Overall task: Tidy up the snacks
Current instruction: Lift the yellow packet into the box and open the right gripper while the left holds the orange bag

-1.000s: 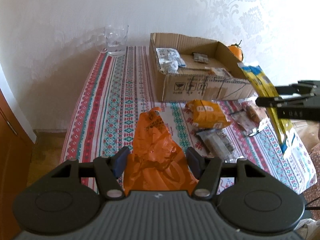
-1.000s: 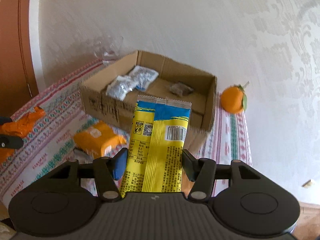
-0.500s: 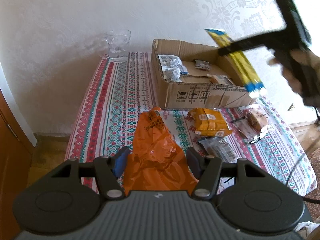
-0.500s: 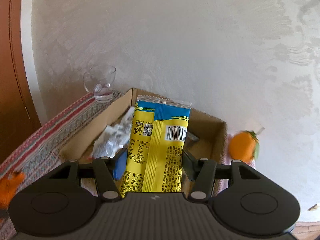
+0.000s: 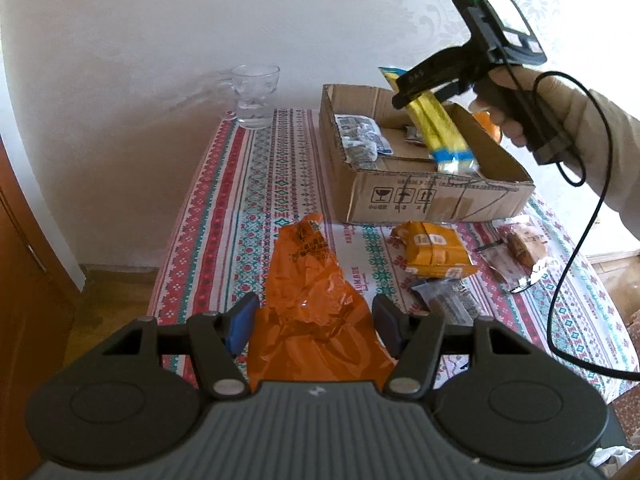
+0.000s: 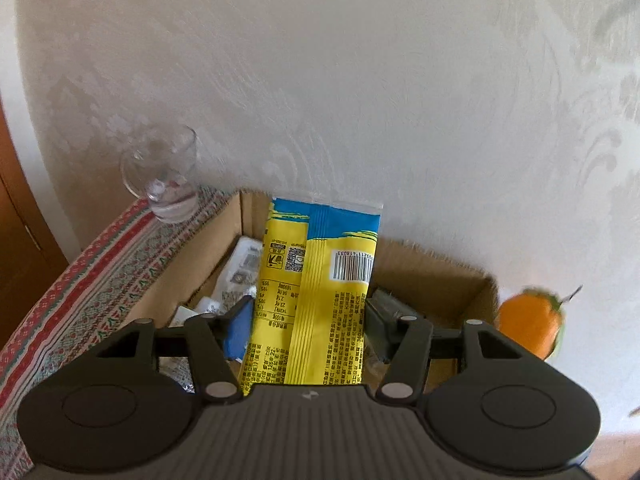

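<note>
My right gripper (image 6: 308,312) hangs over the open cardboard box (image 6: 436,280) by the wall, and its jaws are opening. A yellow-and-blue snack packet (image 6: 320,264) stands loosely between them, no longer squeezed. In the left wrist view that packet (image 5: 436,128) slants down into the box (image 5: 440,196), its lower end blurred, under the right gripper (image 5: 400,98) held in a sleeved hand. My left gripper (image 5: 314,320) is shut on a crumpled orange snack bag (image 5: 308,272) above the near end of the table.
White wrapped snacks (image 5: 360,140) lie in the box. On the patterned tablecloth (image 5: 240,200) in front of the box lie an orange pack (image 5: 434,252), a dark packet (image 5: 448,300) and a clear packet (image 5: 520,244). A glass mug (image 5: 256,96) stands by the wall. An orange fruit (image 6: 528,324) sits right of the box.
My right gripper carried the yellow packet from the table's right side to above the box, and the packet now tilts loosely in it. The left gripper and orange bag stayed put.
</note>
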